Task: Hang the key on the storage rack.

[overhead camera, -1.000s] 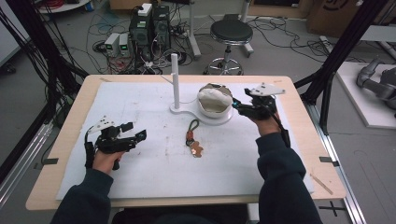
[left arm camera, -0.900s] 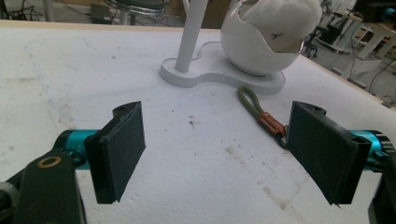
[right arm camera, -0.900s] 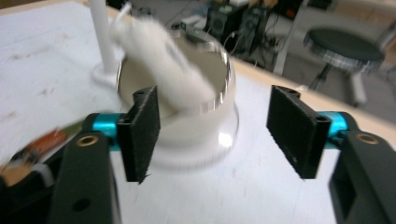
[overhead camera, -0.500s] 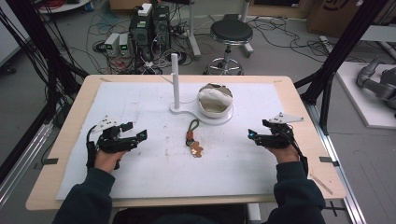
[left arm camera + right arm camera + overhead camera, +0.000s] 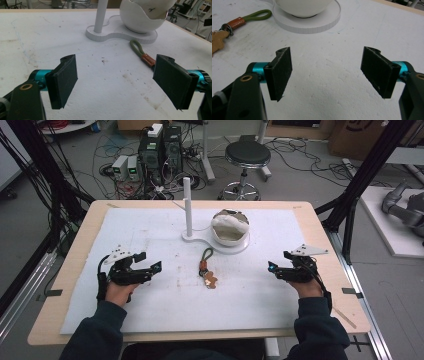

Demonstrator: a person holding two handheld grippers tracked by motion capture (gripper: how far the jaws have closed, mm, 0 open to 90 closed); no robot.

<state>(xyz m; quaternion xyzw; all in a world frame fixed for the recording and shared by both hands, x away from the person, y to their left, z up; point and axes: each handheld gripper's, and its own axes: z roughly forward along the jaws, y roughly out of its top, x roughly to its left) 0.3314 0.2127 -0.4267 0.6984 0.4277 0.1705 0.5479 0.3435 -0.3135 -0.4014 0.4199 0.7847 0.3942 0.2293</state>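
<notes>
- the left tool (image 5: 145, 265) rests low over the white mat (image 5: 150, 235) on the worktop (image 5: 75, 265), at the mat's left side; its two black jaws stand wide apart with nothing between them.
- the right tool (image 5: 280, 268) sits at the mat's right side, its jaws also spread wide and empty, pointing inward toward the middle.
- a keyring (image 5: 206, 270) lies on the mat between the two tools, well apart from both: a green cord loop (image 5: 137, 47), an orange-brown band (image 5: 147, 59) and a tan flat charm (image 5: 211, 280) at the near end.
- just beyond the cord loop stands a white stand (image 5: 220, 246) with a flat base, an upright post (image 5: 188, 202) on its left part and a cracked white eggshell-shaped bowl (image 5: 230, 226) on its right part.
- the cord loop's far end lies just beside the stand's base; i cannot tell whether it touches.
- a round stool (image 5: 247, 155) stands on the floor behind the worktop.
</notes>
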